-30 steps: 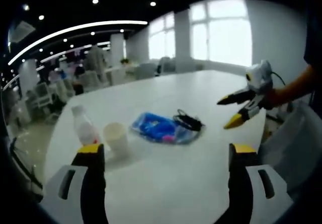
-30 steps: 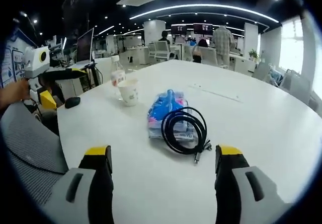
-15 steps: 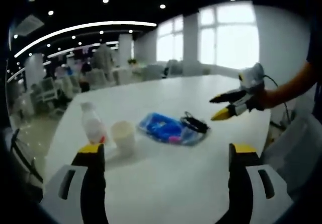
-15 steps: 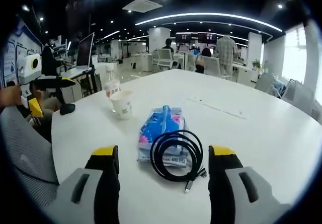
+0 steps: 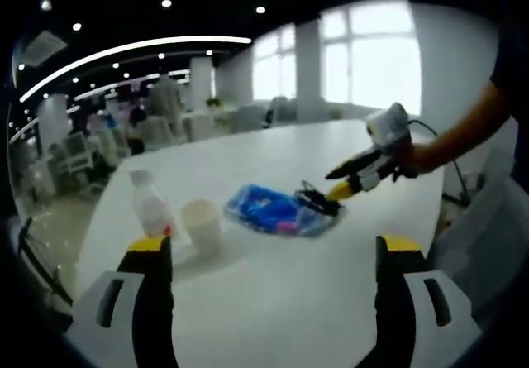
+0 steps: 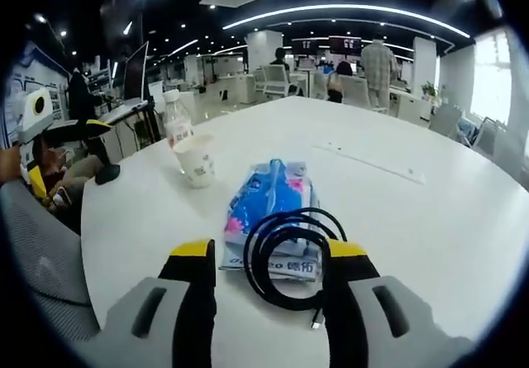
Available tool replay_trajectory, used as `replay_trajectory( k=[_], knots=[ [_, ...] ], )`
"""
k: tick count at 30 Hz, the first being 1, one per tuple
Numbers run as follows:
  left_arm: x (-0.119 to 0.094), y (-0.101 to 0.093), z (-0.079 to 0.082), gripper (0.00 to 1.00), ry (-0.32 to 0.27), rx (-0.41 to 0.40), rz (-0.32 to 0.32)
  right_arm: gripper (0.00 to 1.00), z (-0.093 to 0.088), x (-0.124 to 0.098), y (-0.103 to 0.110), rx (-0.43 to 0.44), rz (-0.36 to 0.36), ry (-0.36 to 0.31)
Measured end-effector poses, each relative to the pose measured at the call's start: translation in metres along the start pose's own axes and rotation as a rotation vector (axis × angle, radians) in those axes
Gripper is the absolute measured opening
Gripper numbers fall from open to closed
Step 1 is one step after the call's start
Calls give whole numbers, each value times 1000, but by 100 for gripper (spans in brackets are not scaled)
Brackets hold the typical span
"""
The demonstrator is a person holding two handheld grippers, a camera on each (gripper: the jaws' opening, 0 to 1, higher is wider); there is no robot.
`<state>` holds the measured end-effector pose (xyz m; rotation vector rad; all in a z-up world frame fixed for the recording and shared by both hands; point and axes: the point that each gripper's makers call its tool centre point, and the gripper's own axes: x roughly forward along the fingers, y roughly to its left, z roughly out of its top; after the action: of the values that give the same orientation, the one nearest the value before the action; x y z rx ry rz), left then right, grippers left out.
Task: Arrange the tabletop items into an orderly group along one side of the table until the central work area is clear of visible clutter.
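**Right claw open over the cable coil**

Your black cable (image 6: 287, 252) lies coiled on the near end of the blue wipes packet (image 6: 271, 208), part of the loop spilling onto the white counter (image 6: 430, 219). Your right claw (image 6: 269, 256) sits right at that coil with its yellow-tipped jaws spread, one on each side of the loop; whether they touch it, you cannot tell from here. In the left gripper view the same claw (image 5: 337, 182) reaches in from the right, its tips at the cable (image 5: 314, 200) on the packet (image 5: 273, 209).

Beyond the packet stands a paper cup (image 6: 197, 160), upright, and just behind it a plastic bottle (image 6: 174, 118) with a pale cap, also upright. Seen from your left side, the cup (image 5: 202, 226) and bottle (image 5: 149, 205) stand close together, apart from the packet.

Your left claw (image 5: 271, 256) hangs open above the counter (image 5: 281, 302), jaws wide and holding nothing, short of the cup. It appears at the left edge of the right gripper view (image 6: 62, 149), off the counter's edge.
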<state>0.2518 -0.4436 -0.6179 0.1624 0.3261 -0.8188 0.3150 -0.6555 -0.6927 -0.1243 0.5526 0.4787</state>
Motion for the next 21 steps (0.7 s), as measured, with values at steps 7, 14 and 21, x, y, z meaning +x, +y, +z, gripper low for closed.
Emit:
replay_trajectory(
  k=[7,14,21],
  knots=[
    [1,-1,-5,100,26,9,-2,42,-6,12,1,36,21,38],
    [1,6,-8,98,43,-3,29,37,-15,24,4,79,41,88],
    [1,8,-8,97,48,3,36,28,-19,36,10,77,70,128]
  ],
)
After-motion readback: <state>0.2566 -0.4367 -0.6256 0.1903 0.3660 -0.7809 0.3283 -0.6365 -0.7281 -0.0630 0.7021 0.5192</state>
